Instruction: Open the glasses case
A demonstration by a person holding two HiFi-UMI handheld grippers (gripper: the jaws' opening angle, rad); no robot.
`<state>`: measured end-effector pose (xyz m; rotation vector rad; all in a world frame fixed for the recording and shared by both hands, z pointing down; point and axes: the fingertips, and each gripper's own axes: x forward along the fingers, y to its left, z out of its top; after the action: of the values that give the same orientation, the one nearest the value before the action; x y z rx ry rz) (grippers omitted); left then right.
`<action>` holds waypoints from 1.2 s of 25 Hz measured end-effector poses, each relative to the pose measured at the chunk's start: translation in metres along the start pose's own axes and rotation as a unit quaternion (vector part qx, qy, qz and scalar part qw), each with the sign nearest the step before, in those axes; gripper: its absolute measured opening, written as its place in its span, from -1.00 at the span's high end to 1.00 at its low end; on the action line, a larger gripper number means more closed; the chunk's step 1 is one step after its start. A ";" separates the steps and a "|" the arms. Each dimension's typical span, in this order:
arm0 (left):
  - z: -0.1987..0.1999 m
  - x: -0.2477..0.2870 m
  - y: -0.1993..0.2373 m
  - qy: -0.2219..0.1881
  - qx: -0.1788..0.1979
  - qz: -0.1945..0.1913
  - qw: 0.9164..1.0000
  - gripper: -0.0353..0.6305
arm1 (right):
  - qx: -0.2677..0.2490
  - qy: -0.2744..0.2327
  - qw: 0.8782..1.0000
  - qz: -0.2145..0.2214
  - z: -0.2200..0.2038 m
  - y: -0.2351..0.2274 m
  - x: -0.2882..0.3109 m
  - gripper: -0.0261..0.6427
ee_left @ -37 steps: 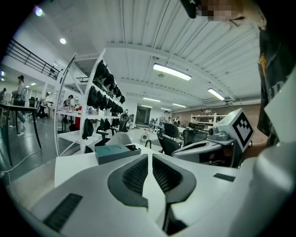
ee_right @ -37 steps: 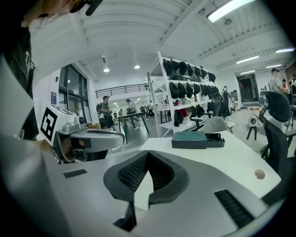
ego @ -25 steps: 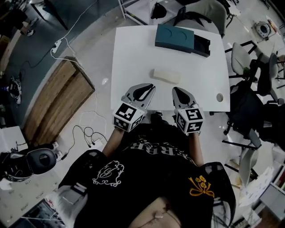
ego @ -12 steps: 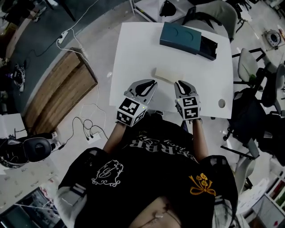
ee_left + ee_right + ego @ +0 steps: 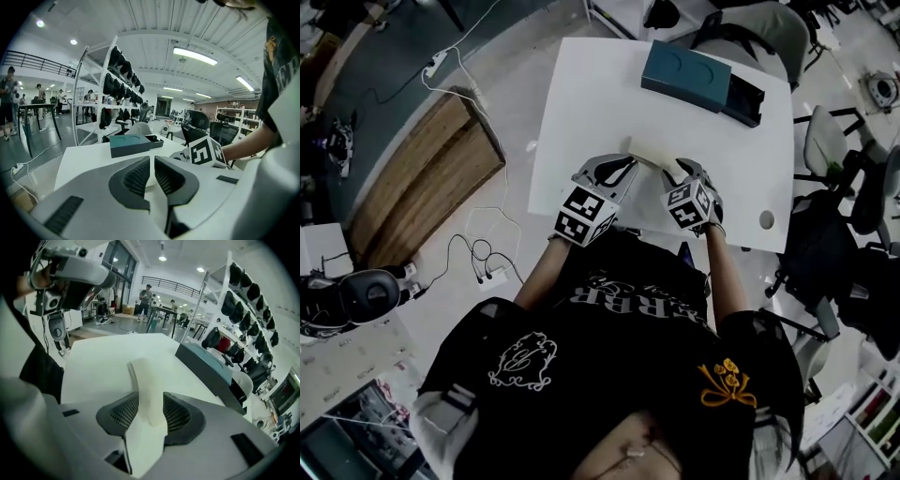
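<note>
Near the front edge of the white tabletop (image 5: 581, 112) lies the cream glasses case (image 5: 649, 157), closed, w/ a tool at each end. R hand-held gripper (image 5: 151, 399) has jaws that have just been opening and now stand wide apart. It straddles one end of the case, pads close by its sides, no squeeze visible. L hand-held gripper (image 5: 152, 161) has jaws nearly together, nothing btwn them, and sits just beside the case's other end. Teal box (image 5: 686, 75) sits at the far edge, well apart.
</note>
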<state>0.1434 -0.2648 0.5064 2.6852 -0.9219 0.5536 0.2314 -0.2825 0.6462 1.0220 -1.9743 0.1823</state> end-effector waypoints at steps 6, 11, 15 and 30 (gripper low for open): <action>-0.024 0.011 0.002 0.031 -0.009 -0.006 0.999 0.76 | -0.077 0.038 0.996 -0.019 -0.016 0.000 0.020 0.39; -0.049 0.021 0.006 0.068 0.014 -0.007 0.998 0.76 | -0.089 0.037 0.995 -0.029 -0.014 0.000 0.021 0.41; -0.057 0.029 0.010 0.079 0.017 -0.009 0.997 0.76 | -0.069 0.039 0.997 -0.013 -0.014 0.000 0.019 0.44; -0.106 0.073 0.034 0.149 0.042 -0.012 0.988 0.76 | -0.069 0.003 0.998 -0.011 0.016 -0.021 0.009 0.75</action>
<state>0.1461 -0.2931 0.6360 2.5827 -0.7969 0.9771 0.2339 -0.3093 0.6387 0.9527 -1.9418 0.0361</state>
